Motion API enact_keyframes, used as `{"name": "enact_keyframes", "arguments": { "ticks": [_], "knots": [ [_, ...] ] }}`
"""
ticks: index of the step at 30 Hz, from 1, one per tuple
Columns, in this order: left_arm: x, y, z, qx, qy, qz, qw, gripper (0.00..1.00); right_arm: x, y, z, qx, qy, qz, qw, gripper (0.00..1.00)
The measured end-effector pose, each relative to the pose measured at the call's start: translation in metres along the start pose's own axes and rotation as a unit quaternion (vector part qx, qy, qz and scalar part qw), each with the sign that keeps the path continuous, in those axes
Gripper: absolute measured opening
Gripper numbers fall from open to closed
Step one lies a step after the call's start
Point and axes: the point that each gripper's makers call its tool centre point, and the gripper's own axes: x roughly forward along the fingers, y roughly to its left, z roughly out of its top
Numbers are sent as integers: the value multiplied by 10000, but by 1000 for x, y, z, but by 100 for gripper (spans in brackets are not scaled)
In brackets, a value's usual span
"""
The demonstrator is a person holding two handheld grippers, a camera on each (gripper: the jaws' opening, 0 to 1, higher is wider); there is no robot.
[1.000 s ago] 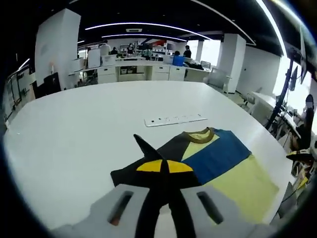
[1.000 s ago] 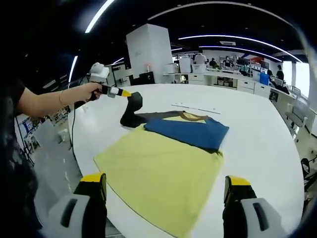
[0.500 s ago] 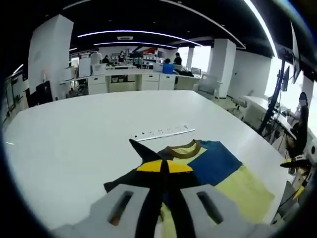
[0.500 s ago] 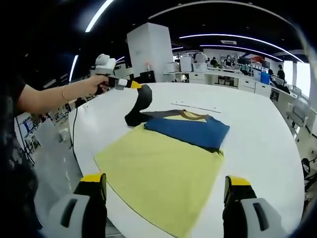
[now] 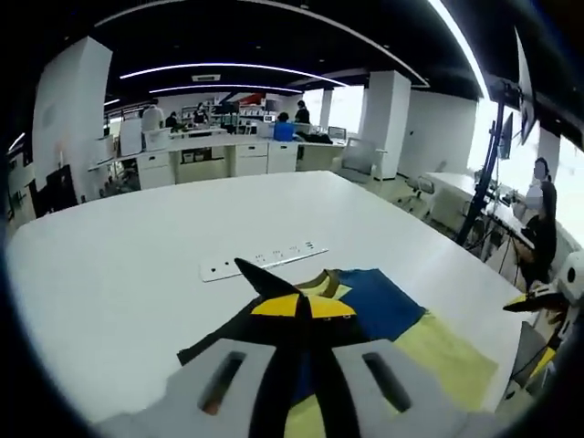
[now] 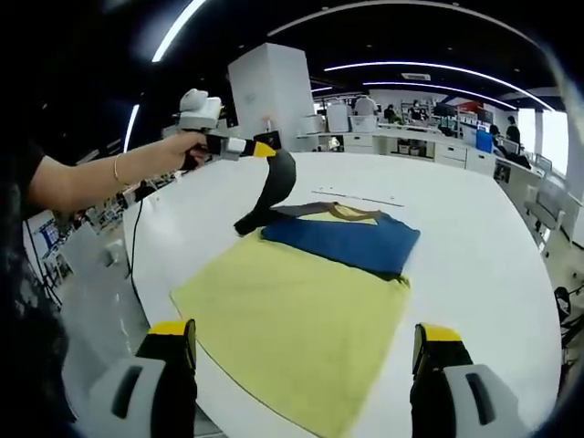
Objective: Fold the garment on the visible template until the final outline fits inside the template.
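A T-shirt lies flat on the white table (image 6: 474,246), with a yellow lower half (image 6: 292,315), a blue chest panel (image 6: 342,239) and a brown collar (image 6: 342,212). My left gripper (image 6: 262,149) is shut on the dark sleeve (image 6: 274,187) and holds it raised above the shirt's shoulder. In the left gripper view the shut jaws (image 5: 297,306) pinch that dark sleeve (image 5: 260,278), with the blue panel (image 5: 379,301) and yellow part (image 5: 443,351) beyond. My right gripper (image 6: 303,342) stands open near the yellow hem, holding nothing.
A white power strip (image 5: 265,260) lies on the table just past the collar. A person's arm (image 6: 100,178) holds the left gripper at the table's left edge. Desks, pillars and people fill the office behind.
The left gripper has lifted the dark sleeve higher and carried it toward the shirt's middle. The right gripper has stayed put and open.
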Motion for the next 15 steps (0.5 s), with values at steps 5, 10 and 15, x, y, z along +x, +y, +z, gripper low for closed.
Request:
{"name": "enact_keyframes", "arguments": {
  "ticks": [5,10,15],
  "knots": [
    [6,-5,2,-50,-14,-9,10000,0,0,1,0,10,-16,16,10000,100],
    [13,-16,5,-177,-83,-95,9998,0,2,2,-2,3,15,45,10000,100],
    [20,-34,12,-172,-135,-242,9995,0,3,2,-2,5,26,52,10000,100]
  ]
}}
